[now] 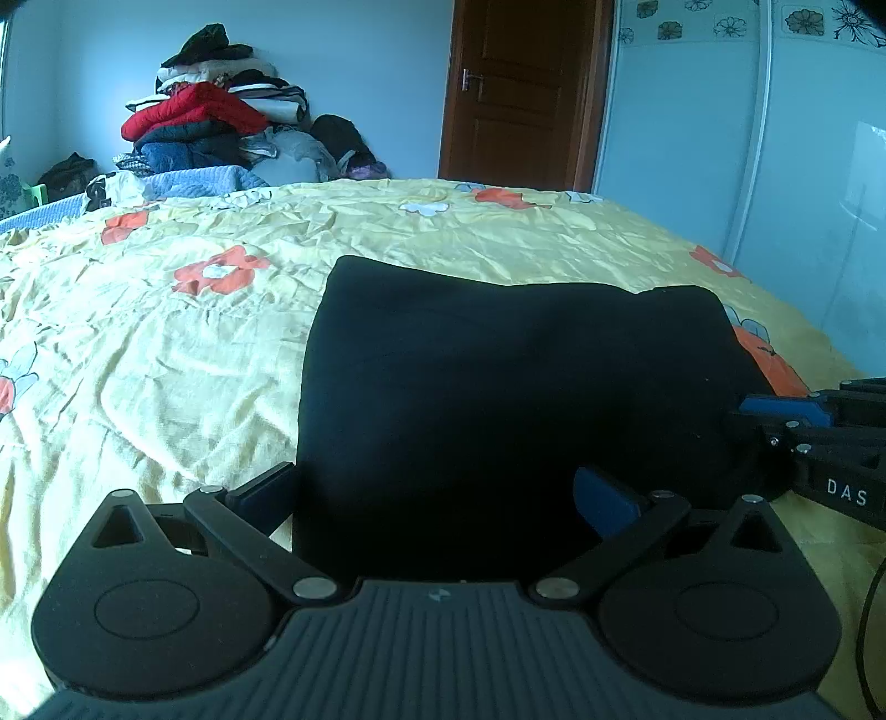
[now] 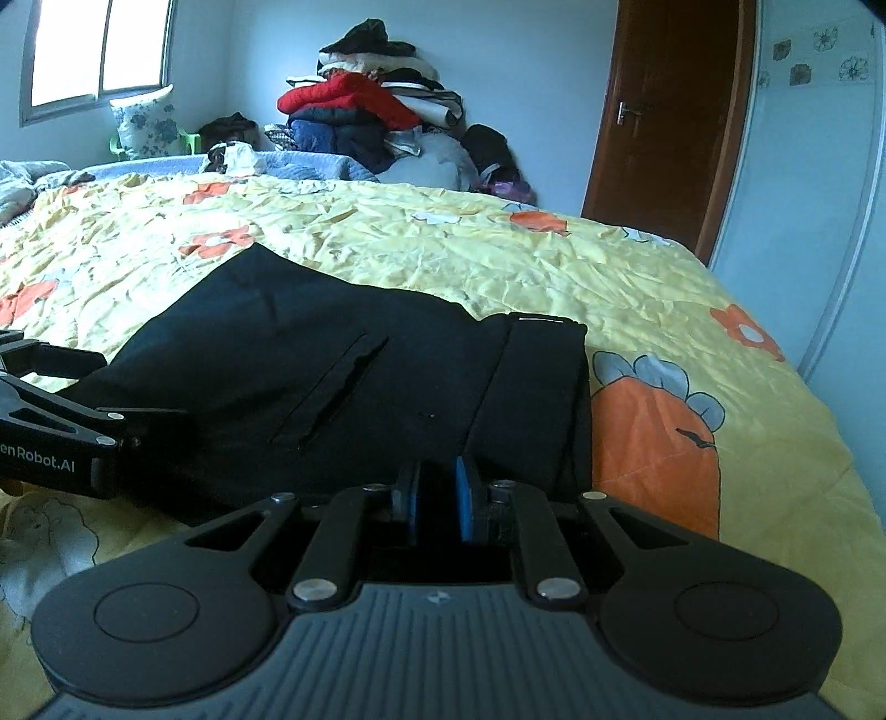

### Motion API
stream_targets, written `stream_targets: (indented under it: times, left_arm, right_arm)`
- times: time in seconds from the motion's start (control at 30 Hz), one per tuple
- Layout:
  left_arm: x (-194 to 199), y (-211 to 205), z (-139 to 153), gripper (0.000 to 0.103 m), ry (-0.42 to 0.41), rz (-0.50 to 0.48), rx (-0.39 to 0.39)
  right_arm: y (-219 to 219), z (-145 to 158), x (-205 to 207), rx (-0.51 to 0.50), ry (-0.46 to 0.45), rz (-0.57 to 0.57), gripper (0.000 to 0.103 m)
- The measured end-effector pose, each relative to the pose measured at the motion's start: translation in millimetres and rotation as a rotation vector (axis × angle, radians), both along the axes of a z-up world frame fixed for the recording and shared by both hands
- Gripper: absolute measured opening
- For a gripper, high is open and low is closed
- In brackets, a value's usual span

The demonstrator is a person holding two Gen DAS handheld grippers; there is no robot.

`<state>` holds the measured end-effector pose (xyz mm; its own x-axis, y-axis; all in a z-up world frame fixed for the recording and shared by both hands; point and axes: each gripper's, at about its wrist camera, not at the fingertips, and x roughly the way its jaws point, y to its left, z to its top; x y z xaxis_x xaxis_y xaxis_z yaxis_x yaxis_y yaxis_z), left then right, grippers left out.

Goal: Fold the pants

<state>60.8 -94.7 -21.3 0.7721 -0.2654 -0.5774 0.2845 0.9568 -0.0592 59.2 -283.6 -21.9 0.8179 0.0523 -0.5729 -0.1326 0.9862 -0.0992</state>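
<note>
The black pants [image 1: 515, 387] lie folded in a compact block on the yellow flowered bedspread [image 1: 166, 332]. In the left wrist view my left gripper [image 1: 437, 498] is open, its fingers spread wide at the near edge of the pants with the cloth between them. In the right wrist view the pants [image 2: 332, 376] show a slit pocket and the waistband on the right. My right gripper [image 2: 437, 498] has its blue pads close together at the near edge of the cloth, pinching the edge near the waistband. Each gripper shows at the side of the other's view.
A pile of clothes [image 1: 216, 122] stands beyond the far side of the bed. A brown door [image 1: 520, 94] and a white wardrobe [image 1: 775, 138] are to the right. A window [image 2: 94, 50] and a pillow [image 2: 144, 122] are at the far left.
</note>
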Motion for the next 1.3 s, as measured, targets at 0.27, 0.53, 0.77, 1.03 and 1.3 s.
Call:
stream_targets:
  times: [0.27, 0.53, 0.77, 1.03, 1.3]
  left_arm:
    - [0, 3, -1, 0.103, 0.010, 0.006, -0.015]
    - [1, 3, -1, 0.103, 0.011, 0.007, -0.015]
    - [1, 3, -1, 0.103, 0.010, 0.007, -0.014]
    - [0, 2, -1, 0.103, 0.005, 0.008, -0.007]
    - [0, 1, -1, 0.103, 0.000, 0.008, 0.001]
  right_arm:
    - [11, 15, -8, -0.027, -0.028, -0.022, 0.014]
    - [4, 4, 3, -0.002, 0.022, -0.016, 0.014]
    - [4, 3, -2, 0.006, 0.013, -0.013, 0.014]
    - [9, 6, -6, -0.033, 0.017, -0.009, 0.014]
    - [6, 2, -2, -0.008, 0.012, -0.011, 0.014]
